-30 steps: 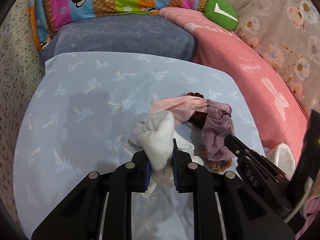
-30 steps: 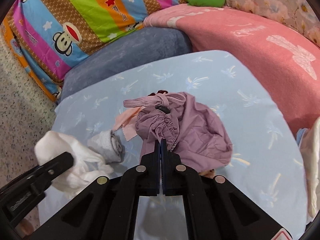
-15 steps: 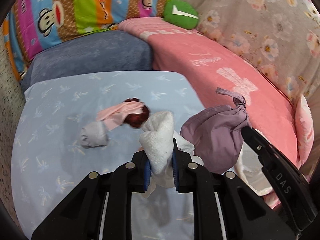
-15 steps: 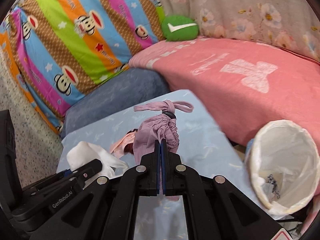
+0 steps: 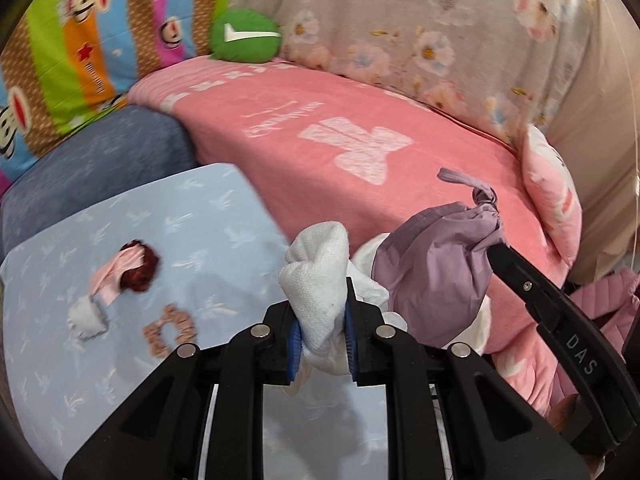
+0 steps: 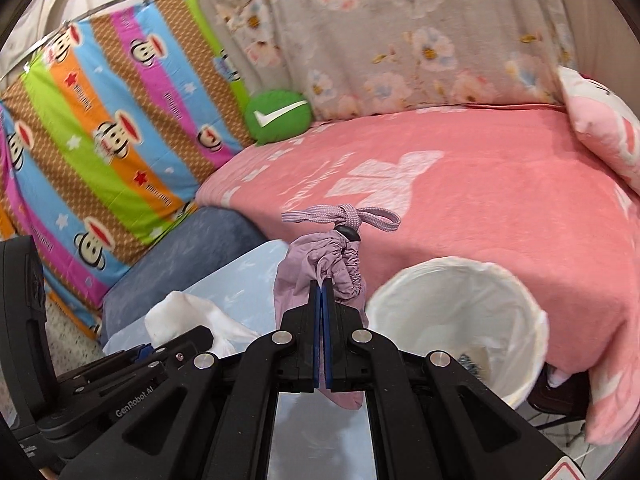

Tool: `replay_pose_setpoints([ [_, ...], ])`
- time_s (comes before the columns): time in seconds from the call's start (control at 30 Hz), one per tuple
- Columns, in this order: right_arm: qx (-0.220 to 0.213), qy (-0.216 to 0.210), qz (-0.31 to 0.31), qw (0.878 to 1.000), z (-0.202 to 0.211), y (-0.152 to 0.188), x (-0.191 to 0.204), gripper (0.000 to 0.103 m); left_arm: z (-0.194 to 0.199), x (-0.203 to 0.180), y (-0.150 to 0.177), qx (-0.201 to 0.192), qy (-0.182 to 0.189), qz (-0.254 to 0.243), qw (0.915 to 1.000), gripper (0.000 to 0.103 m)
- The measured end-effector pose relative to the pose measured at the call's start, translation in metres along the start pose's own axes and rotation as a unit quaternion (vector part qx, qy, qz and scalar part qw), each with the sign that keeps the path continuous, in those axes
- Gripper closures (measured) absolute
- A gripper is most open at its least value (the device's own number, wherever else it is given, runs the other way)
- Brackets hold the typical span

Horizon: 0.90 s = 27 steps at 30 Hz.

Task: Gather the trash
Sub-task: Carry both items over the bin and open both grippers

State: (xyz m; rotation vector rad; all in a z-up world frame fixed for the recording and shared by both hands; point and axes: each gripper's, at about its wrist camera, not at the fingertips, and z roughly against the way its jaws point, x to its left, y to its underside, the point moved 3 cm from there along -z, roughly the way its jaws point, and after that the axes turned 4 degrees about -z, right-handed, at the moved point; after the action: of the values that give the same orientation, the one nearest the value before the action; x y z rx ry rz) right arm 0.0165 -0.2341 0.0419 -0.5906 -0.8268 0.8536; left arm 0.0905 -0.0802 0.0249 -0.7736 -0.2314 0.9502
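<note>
My left gripper (image 5: 320, 312) is shut on a crumpled white cloth (image 5: 318, 276), held up over the light blue sheet (image 5: 120, 360). My right gripper (image 6: 322, 284) is shut on a purple drawstring pouch (image 6: 320, 264), which hangs from its pads; the same purple pouch (image 5: 436, 276) shows in the left wrist view, to the right of the white cloth. A bin with a white liner (image 6: 460, 312) stands open just right of the pouch, below it. The left gripper's body (image 6: 120, 368) with the white cloth (image 6: 188, 316) sits at lower left in the right wrist view.
On the blue sheet lie a pink cloth with a dark red scrunchie (image 5: 128, 272), a small grey cloth (image 5: 86, 318) and a brown scrunchie (image 5: 170, 328). A pink blanket (image 6: 480, 200) covers the bed behind; a green cushion (image 6: 278, 116) and a pink pillow (image 6: 600, 120) lie on it.
Both grippers have lifted their cloths off the blue sheet and swung right toward the pink bed; the white-lined bin has come into the right wrist view, and a brown scrunchie is uncovered.
</note>
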Motion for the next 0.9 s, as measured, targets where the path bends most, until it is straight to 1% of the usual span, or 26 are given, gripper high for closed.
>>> replay_pose_setpoints([
  [0.23, -0.016, 0.029, -0.037, 0.999, 0.019, -0.012, -0.062, 0.102, -0.02, -0.056, -0.012, 0.006, 0.045, -0.046, 0.9979, 0.085],
  [0.43, -0.022, 0.045, -0.056, 0.997, 0.026, -0.014, -0.096, 0.102, -0.039, -0.091, -0.014, 0.02, 0.068, -0.068, 0.9951, 0.081],
  [0.47, -0.022, 0.046, -0.058, 0.997, 0.026, -0.015, -0.099, 0.102, -0.042, -0.094, -0.014, 0.024, 0.066, -0.069, 0.9951, 0.078],
  [0.5, -0.022, 0.047, -0.061, 0.997, 0.026, -0.015, -0.103, 0.102, -0.044, -0.098, -0.015, 0.027, 0.065, -0.069, 0.9951, 0.07],
  [0.53, -0.023, 0.048, -0.063, 0.997, 0.026, -0.015, -0.104, 0.102, -0.046, -0.1, -0.015, 0.029, 0.065, -0.068, 0.9951, 0.065],
  [0.6, -0.023, 0.049, -0.066, 0.996, 0.025, -0.016, -0.109, 0.102, -0.046, -0.102, -0.015, 0.026, 0.065, -0.064, 0.9955, 0.047],
  [0.7, -0.022, 0.049, -0.069, 0.996, 0.023, -0.017, -0.113, 0.102, -0.041, -0.103, -0.015, 0.014, 0.055, -0.068, 0.9961, 0.038],
  [0.9, -0.019, 0.044, -0.065, 0.997, 0.017, -0.016, -0.108, 0.101, -0.039, -0.096, -0.017, 0.007, 0.03, -0.067, 0.9973, 0.035],
])
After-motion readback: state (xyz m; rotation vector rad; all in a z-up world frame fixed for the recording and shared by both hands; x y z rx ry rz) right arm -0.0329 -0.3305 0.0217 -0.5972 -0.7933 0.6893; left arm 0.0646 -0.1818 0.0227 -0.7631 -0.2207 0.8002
